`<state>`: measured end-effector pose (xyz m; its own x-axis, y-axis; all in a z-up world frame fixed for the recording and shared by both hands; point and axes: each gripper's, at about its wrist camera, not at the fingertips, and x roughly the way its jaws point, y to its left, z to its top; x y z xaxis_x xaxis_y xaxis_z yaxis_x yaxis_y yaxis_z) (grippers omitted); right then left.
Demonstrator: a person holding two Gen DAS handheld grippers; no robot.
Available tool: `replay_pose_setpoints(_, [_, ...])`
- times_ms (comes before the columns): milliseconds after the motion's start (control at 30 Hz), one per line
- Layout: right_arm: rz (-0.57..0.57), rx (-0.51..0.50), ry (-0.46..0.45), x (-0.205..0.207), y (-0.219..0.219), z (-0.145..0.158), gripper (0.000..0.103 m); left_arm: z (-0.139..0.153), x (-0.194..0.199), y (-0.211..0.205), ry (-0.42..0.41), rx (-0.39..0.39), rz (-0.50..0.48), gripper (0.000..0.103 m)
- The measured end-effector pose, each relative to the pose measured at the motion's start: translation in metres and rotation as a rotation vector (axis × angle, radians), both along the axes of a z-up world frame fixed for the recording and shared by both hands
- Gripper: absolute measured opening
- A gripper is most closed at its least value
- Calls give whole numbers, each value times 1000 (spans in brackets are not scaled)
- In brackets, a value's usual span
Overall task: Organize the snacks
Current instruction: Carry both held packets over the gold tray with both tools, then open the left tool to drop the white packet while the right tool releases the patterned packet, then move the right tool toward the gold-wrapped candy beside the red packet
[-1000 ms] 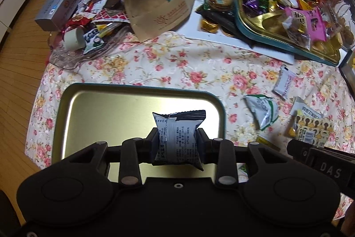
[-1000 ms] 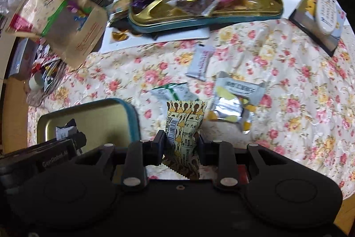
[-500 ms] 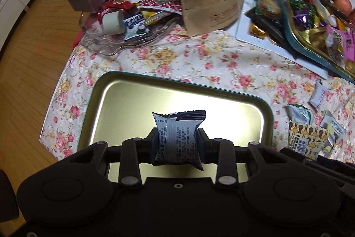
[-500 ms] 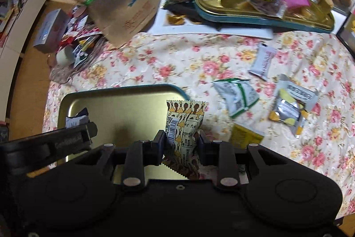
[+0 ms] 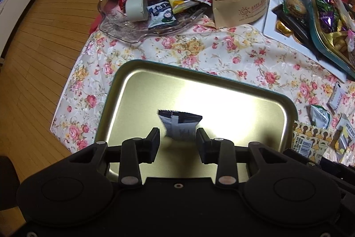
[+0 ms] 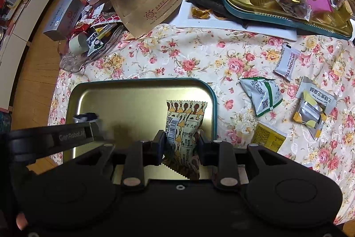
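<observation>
**Both grippers over gold tray, left one letting its packet go**

Left gripper (image 5: 178, 140) points down over the empty gold tray (image 5: 137, 72). Jaws are opening; the dark snack packet (image 5: 180, 126) sits between them but the pads no longer press it, gap visible on both sides, packet blurred, looks like it is dropping free. Right gripper (image 6: 182, 144) is clenched on the yellow patterned snack packet (image 6: 185, 121), packet upright, held over the tray's right half near the rim.

Loose snacks remaining on the floral tablecloth (image 6: 177, 54), right of the tray: green-white packet (image 6: 261, 94), white strip packet (image 6: 287, 63), grey-yellow packet (image 6: 315, 106), small yellow packet (image 6: 267, 137). The far tray (image 6: 288, 19) and glass dish (image 5: 137, 30) are full of other clutter, not in play.

Step in hand, my read: deposit both packets in the gold tray. To do it well:
- Left: finish opening fully before lifting away, so the wrapper doesn't snag on a pad.
- Right: move a bit further in from the rim before release; it is close to the edge and an upright packet could tip out.
- Drop low, since the slick metal lets wrappers slide.
- Keep the two grippers apart; they sit near each other over the tray.
</observation>
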<state>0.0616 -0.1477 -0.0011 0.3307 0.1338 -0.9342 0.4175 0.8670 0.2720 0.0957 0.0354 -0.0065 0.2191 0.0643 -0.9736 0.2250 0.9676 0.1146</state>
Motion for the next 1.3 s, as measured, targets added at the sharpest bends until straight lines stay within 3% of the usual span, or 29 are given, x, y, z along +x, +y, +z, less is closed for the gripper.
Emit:
replay_pose_setpoints(333, [44, 10, -16, 4, 11, 1, 32, -4, 7, 11, 28, 0, 48, 45])
replay_pose_setpoints(667, [88, 37, -74, 6, 23, 12, 43, -4, 9, 18, 36, 3, 73, 45])
replay_pose_setpoints(1300, [-20, 0, -2, 0, -4, 1, 43, -4, 0, -5, 53, -23, 2, 44])
